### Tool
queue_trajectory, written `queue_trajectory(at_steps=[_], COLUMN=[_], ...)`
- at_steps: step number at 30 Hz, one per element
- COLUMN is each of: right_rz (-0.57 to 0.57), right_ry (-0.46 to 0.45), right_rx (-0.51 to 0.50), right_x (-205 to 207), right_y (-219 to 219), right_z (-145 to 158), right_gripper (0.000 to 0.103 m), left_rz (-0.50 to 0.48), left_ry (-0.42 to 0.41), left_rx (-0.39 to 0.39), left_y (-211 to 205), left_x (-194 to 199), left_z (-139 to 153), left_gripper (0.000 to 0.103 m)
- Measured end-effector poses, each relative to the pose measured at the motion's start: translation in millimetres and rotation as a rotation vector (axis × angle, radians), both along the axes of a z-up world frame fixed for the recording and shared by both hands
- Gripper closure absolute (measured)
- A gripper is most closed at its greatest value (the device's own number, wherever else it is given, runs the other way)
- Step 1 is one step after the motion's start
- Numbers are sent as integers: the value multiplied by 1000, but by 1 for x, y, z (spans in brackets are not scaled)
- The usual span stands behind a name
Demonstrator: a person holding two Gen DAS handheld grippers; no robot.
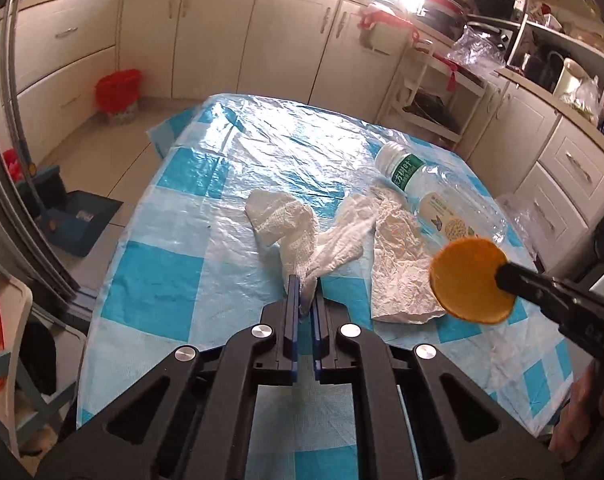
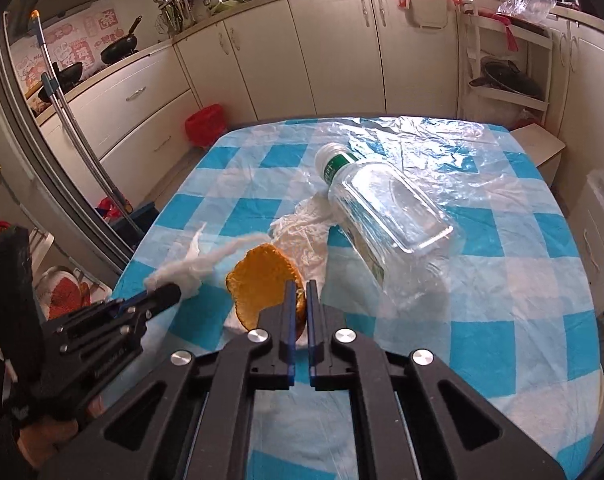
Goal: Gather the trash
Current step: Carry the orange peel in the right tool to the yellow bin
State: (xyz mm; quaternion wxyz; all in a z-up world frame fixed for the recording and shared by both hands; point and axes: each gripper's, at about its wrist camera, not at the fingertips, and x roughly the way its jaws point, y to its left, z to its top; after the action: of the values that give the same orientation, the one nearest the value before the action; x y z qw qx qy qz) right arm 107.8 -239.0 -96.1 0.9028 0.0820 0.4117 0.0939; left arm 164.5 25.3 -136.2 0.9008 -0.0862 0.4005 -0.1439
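- So you've got both hands loaded: your left gripper [image 1: 306,280] is clenched on the tail of a white tissue [image 1: 298,224], and the rest of that wad trails forward over the blue checked tablecloth [image 1: 174,280].
- Your right gripper [image 2: 300,286] is pinched onto the edge of an orange peel [image 2: 262,280], a curved disc held up off the table. From the left view the peel [image 1: 469,280] hangs over a crumpled paper sheet [image 1: 397,264].
- My guess on the grips: both pieces are thin and floppy, so an edge pinch is about the only hold these fingers get. The tissue looks like it's only partly lifted, so it may drag as you pull.
- Left on the table: a clear plastic bottle [image 2: 381,216] on its side, cap on, pointing away from you, with its body lying on more crumpled paper. It looks empty, but clear plastic makes that hard to call.
- Containers: the only bin-like thing I can spot is a red basket [image 1: 118,90] on the floor by the cabinets, well apart from the table. Can't see what's in it.
- Judging by that, you're early-to-mid in the cleanup: two items in hand, bottle and paper not yet picked up.
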Motion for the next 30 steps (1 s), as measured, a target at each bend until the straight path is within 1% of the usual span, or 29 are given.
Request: queue_trajectory(at_steps=[2,5,10,14,15,16,17,18,19,20,22,24,27,30], right_rz=[-11,-56,-138,-136,-135,-137,-136,-131,-125,-121,-114,-116,-135,-159], right_ry=[7,38,86,97,95,92,87,87,88,87,81,65,28,0], right_rx=[-5,-13,9,16,22,21,19,19,21,19,14,18,25,31], right_x=[-17,-38,-57,-59,-61,-62,-63,-64,-65,-66,-67,-70,-75,-80], right_y=[-14,-39,-73,-76,-76,-76,-76,-76,-75,-75,-75,-76,-83,-91], right_z=[-1,-11,-26,-27,-27,-27,-28,-29,-30,-31,-32,-30,-22,-16], right_gripper=[98,98,98,95,86,74,72,72,75,79,92,97,98,98], left_rz=[23,39,21,-14,-23,-34,-43,-51,-59,-66,-76,-82,-87,-89], left_ry=[-11,-34,-61,-77,-81,-86,-90,-94,-100,-103,-107,-109,-107,-94], left_rx=[-26,-43,-29,-11,-5,1,7,14,23,28,32,33,20,-10], left_y=[7,9,-11,-32,-37,-43,-48,-53,-57,-61,-67,-72,-74,-75], left_x=[-5,-15,-33,-47,-51,-54,-57,-60,-63,-65,-69,-72,-74,-74], left_z=[3,12,26,33,35,37,38,40,41,43,45,47,49,51], left_gripper=[98,98,98,98,98,98,98,98,98,98,98,98,98,98])
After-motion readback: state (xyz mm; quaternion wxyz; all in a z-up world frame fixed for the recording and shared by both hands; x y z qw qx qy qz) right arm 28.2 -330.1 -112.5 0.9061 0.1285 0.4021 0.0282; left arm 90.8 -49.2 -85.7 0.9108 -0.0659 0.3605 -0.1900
